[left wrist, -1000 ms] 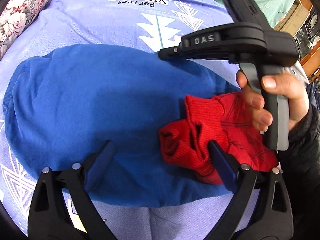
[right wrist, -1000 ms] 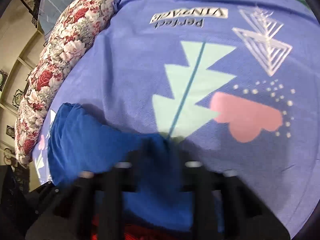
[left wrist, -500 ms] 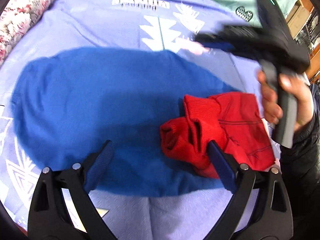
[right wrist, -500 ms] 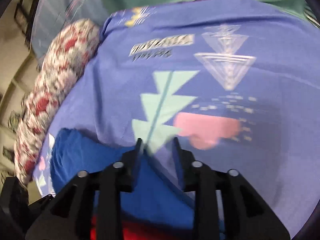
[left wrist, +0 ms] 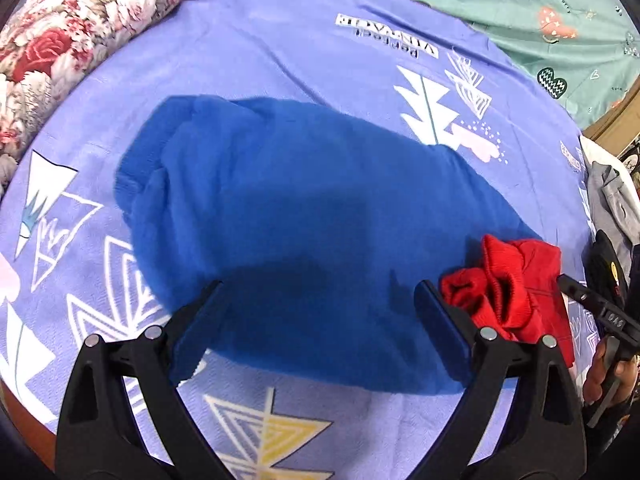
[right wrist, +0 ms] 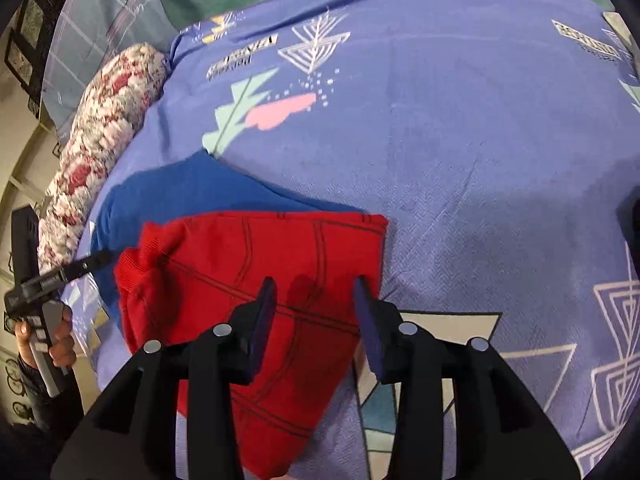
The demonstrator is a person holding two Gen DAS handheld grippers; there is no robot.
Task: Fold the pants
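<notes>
Even indoor light is falling from above, colours reading bright. Gripper shadows are darkening the blue garment (left wrist: 304,216) and the bedsheet (right wrist: 480,152). Fisheye is bending the edges, black vignette filling corners. Slight motion blur softening the sheet print.

Right gripper (right wrist: 314,320): your jaws are opening with nothing pinched between them; they hang over the red garment.
Red garment (right wrist: 224,276): folded, dark stitch lines across it, ribbed band bunched at its left end; it lies partly on the blue pants.
Blue pants (right wrist: 176,192): you see them spread flat behind and left of the red piece.
Bed sheet (right wrist: 460,140): lavender with tree and triangle prints, under both garments.
Floral bolster (right wrist: 104,136): along the bed's left edge.
Left gripper (right wrist: 100,258): at the far left in your hand (right wrist: 60,344), its tip over the pants' edge; the jaws' gap is unclear.
</notes>
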